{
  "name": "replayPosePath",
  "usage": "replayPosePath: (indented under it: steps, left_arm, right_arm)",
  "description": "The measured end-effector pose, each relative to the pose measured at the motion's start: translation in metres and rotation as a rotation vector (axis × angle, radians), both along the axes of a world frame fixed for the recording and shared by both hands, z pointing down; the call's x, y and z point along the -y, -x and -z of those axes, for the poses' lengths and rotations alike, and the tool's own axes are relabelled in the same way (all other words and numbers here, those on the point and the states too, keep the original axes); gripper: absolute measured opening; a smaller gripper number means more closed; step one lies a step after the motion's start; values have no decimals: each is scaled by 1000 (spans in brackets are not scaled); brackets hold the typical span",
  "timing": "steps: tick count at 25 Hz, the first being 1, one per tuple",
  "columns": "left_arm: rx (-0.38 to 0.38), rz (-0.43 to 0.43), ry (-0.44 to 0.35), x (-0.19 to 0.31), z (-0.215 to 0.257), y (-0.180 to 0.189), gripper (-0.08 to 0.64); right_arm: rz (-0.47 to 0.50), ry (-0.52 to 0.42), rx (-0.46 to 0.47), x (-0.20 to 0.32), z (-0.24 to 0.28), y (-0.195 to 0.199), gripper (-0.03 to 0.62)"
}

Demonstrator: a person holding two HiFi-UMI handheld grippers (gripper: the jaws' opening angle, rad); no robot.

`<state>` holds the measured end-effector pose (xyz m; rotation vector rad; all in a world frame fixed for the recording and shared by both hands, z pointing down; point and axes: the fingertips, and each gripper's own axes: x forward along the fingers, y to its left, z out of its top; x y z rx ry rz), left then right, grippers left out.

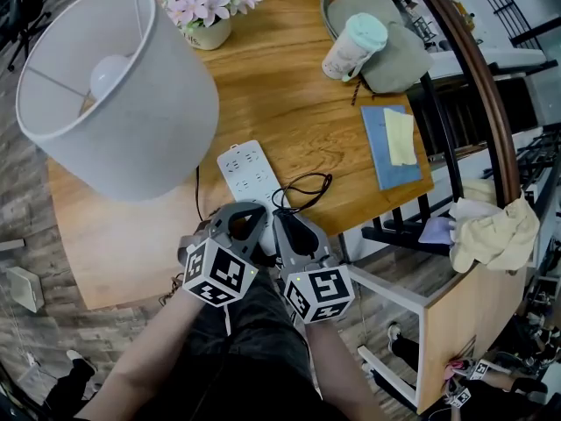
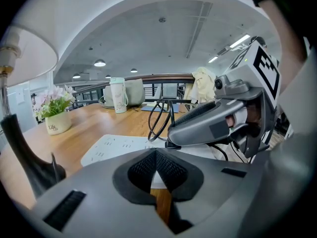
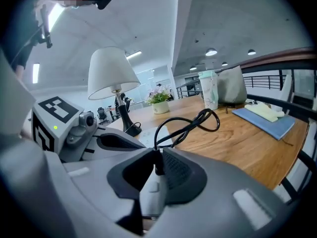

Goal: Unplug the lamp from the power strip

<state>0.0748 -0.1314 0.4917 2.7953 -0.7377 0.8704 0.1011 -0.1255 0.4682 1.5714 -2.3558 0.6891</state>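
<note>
The white power strip (image 1: 248,172) lies on the wooden table (image 1: 298,103), with the lamp's big white shade (image 1: 114,95) to its left. Both grippers meet at the strip's near end. My left gripper (image 1: 248,226) is shut on that end; a white corner of the strip (image 2: 156,178) sits pinched between its pads. My right gripper (image 1: 289,226) is shut on the lamp's white plug (image 3: 151,192). The black cord (image 3: 190,125) rises from the plug and loops over the table (image 1: 307,185). Whether the plug still sits in its socket is hidden by the jaws.
A flower pot (image 1: 208,11) stands at the back. At the right are a lidded cup (image 1: 351,46), a grey bag (image 1: 399,55) and a blue notebook (image 1: 390,147). Right of the table's edge a black chair carries a cloth (image 1: 491,226). The lamp's dark base (image 3: 131,129) stands beside the strip.
</note>
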Motion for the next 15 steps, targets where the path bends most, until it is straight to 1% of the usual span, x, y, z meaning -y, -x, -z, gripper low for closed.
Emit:
replayPosePath:
  steps: [5, 9, 11, 12, 15]
  left_arm:
    - [1, -3, -2, 0, 0, -1, -5]
    - [-4, -4, -1, 1, 0, -1, -5]
    - [-3, -6, -2, 2, 0, -1, -5]
    - [-1, -6, -2, 3, 0, -1, -5]
    - [6, -4, -5, 2, 0, -1, -5]
  right_arm:
    - [-9, 12, 52, 1, 1, -2, 64]
    - [-48, 37, 121, 2, 0, -6, 64]
    - [-57, 43, 134, 3, 0, -7, 64]
    - [-52, 39, 111, 3, 0, -6, 64]
    - [-9, -3, -53, 0, 1, 2, 64]
